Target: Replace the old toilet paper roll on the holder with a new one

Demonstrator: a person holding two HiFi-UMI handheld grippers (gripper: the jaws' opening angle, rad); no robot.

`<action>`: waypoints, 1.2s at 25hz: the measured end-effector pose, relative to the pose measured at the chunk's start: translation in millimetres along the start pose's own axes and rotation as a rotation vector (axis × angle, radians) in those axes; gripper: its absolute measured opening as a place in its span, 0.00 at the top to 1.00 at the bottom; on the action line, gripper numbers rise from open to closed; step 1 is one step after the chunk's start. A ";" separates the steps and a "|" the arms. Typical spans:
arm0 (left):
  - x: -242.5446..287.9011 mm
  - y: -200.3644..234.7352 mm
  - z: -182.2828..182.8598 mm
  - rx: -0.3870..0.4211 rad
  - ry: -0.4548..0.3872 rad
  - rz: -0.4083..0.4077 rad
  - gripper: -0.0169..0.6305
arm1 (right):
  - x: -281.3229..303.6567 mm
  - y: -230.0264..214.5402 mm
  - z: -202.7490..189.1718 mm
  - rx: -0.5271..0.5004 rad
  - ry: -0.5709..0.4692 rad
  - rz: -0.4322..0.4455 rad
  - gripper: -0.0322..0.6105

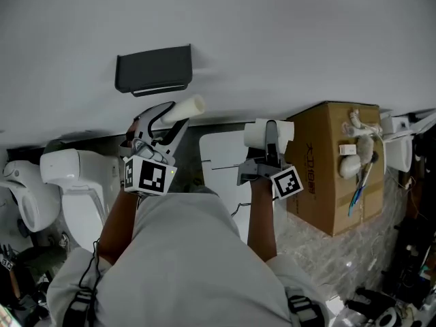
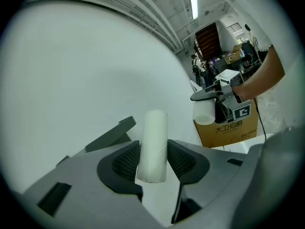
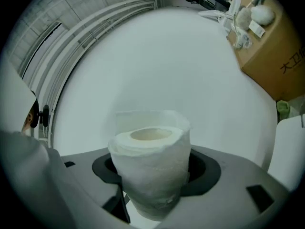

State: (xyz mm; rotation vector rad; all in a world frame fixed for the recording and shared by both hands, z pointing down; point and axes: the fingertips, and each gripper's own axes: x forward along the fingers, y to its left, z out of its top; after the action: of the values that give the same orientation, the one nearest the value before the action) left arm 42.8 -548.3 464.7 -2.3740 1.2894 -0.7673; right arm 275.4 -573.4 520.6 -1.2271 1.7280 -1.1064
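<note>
A black paper holder hangs on the white wall with no roll on it. My left gripper sits just below and right of it, shut on a thin, nearly bare white roll core. In the left gripper view the core stands upright, pinched between both pads. My right gripper is further right, shut on a full white toilet paper roll. In the right gripper view that roll fills the gap between the jaws, hole upward. The left gripper view also shows the right gripper with its roll.
A white toilet and a second fixture stand at the lower left. A cardboard box with bottles and tools on top sits at the right on plastic wrap. A white panel lies on the floor between the grippers.
</note>
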 end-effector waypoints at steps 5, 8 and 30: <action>-45.0 34.8 -25.0 -0.036 0.053 0.107 0.66 | 34.0 23.7 -29.5 0.109 0.036 0.071 0.47; -66.5 52.0 -42.0 -0.046 0.082 0.158 0.66 | 53.6 32.6 -45.6 0.183 0.038 0.102 0.47; -182.1 97.7 -127.1 -0.080 0.255 0.302 0.66 | 136.5 85.5 -156.2 0.420 0.083 0.198 0.49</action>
State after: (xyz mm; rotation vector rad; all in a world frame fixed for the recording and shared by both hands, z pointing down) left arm -179.3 -451.0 461.0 -2.1163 1.7621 -0.9594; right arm 68.7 -653.6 486.2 -0.7459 1.5336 -1.3290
